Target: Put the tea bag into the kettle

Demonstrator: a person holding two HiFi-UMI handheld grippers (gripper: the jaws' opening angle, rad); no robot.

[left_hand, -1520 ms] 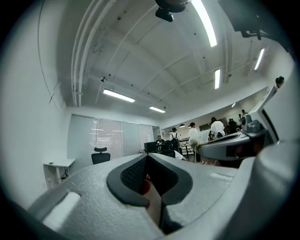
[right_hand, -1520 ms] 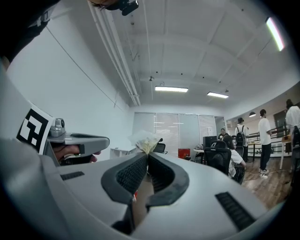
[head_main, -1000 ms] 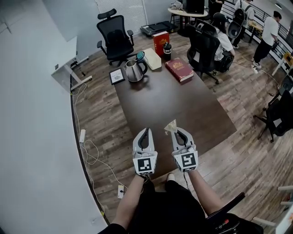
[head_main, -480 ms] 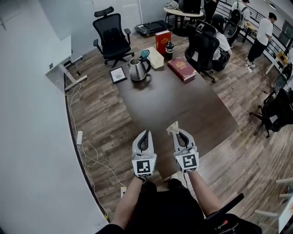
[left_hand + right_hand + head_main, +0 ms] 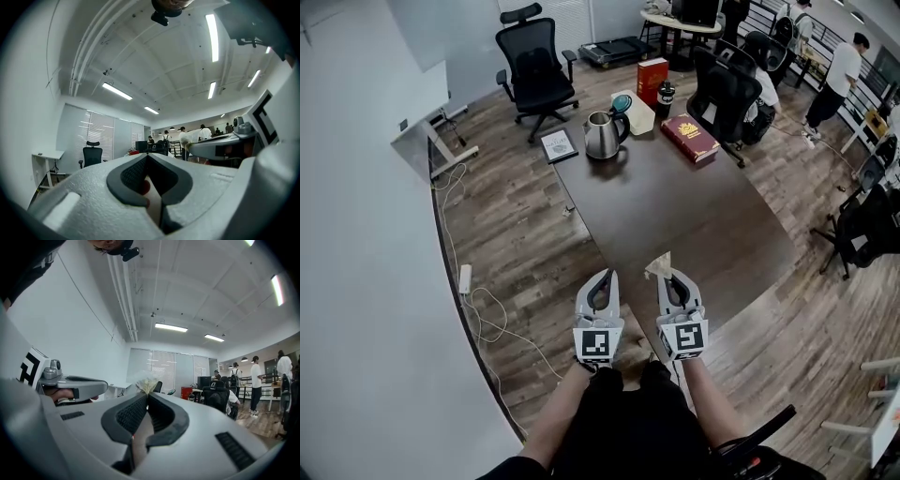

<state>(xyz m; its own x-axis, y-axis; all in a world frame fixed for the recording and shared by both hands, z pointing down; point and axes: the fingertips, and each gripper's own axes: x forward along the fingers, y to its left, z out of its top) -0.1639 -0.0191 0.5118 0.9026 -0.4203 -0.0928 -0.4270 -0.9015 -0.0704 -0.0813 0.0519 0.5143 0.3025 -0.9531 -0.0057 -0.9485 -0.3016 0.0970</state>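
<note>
A steel kettle [image 5: 602, 136] with a black handle stands at the far left end of the dark table [image 5: 694, 220]. My right gripper [image 5: 667, 273] is shut on a pale tea bag [image 5: 656, 266], which sticks out above its tips over the table's near end. The tea bag [image 5: 146, 383] also shows as a crumpled tuft at the tips of the right gripper [image 5: 147, 393]. My left gripper [image 5: 607, 275] hangs beside it at the table's near left edge, shut and holding nothing. In the left gripper view, the left gripper [image 5: 147, 156] has its tips together.
On the far end lie a red book [image 5: 689, 138], an upright red box [image 5: 652, 80], a dark bottle [image 5: 666, 94], a white box [image 5: 639, 114] and a framed card [image 5: 560, 145]. Black chairs [image 5: 534, 66] [image 5: 727, 94] stand around. Cables and a power strip [image 5: 465, 278] lie on the floor at left.
Both grippers, still side by side, have shifted left relative to the table, toward its near left edge. The tea bag stays clamped in the right one.
</note>
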